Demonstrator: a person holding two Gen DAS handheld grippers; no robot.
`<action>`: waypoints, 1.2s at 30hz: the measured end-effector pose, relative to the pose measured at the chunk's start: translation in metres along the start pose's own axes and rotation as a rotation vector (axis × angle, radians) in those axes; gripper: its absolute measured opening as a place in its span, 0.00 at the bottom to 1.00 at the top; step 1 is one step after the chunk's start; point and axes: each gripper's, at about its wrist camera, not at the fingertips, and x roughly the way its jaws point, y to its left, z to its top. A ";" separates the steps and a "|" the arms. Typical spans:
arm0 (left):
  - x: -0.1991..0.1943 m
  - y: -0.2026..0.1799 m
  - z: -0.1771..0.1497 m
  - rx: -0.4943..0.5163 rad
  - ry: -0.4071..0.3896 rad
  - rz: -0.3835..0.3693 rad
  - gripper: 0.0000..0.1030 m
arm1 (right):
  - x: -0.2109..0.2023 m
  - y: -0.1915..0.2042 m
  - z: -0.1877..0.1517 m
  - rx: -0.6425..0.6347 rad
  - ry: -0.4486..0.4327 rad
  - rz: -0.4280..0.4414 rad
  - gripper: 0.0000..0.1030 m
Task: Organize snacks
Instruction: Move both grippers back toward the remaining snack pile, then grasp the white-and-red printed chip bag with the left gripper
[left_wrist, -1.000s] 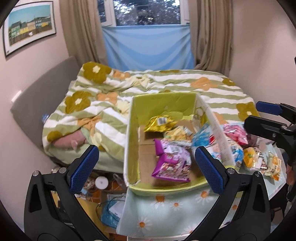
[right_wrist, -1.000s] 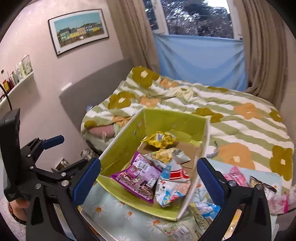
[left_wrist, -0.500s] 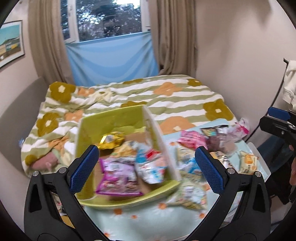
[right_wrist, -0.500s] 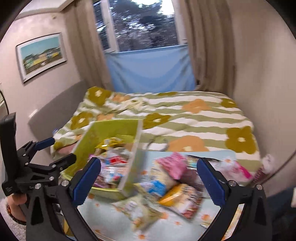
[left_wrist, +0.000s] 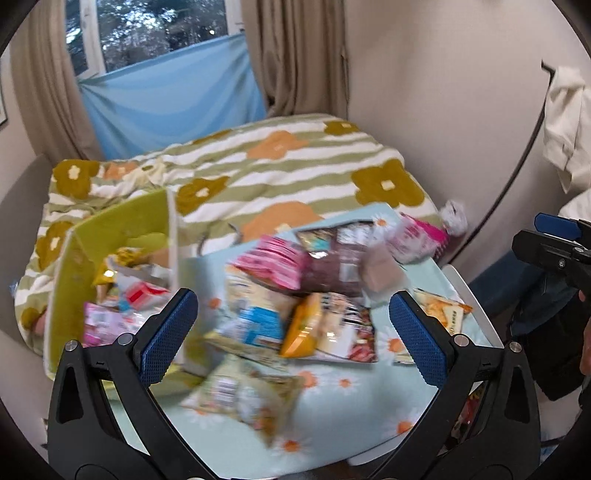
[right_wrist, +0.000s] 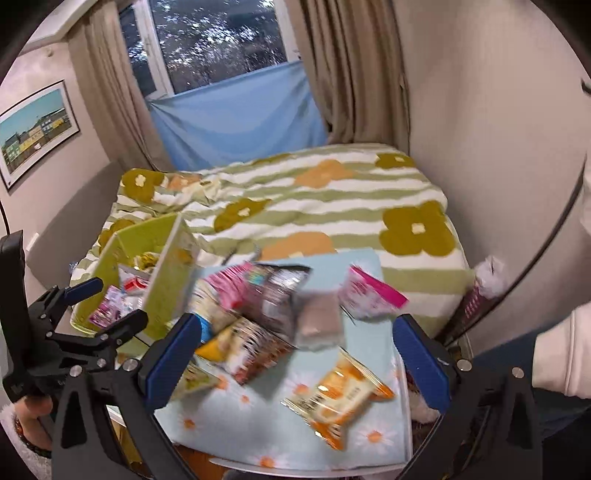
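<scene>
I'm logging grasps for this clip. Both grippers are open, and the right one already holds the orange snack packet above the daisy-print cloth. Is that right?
Not quite. The right gripper is open but holds nothing: in the right wrist view the orange snack packet lies flat on the daisy-print cloth, between the spread fingers and touching neither. The left gripper is open too, as you said.

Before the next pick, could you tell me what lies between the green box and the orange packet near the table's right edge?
In the right wrist view, a heap of packets fills the stretch between the green box and the orange packet.
</scene>
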 end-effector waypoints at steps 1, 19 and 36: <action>0.006 -0.010 -0.002 0.006 0.011 0.002 1.00 | 0.004 -0.010 -0.004 0.011 0.018 0.001 1.00; 0.104 -0.086 -0.057 0.339 0.159 0.119 1.00 | 0.094 -0.071 -0.082 0.307 0.245 0.021 1.00; 0.162 -0.070 -0.062 0.432 0.250 0.064 0.75 | 0.135 -0.064 -0.101 0.455 0.282 -0.062 1.00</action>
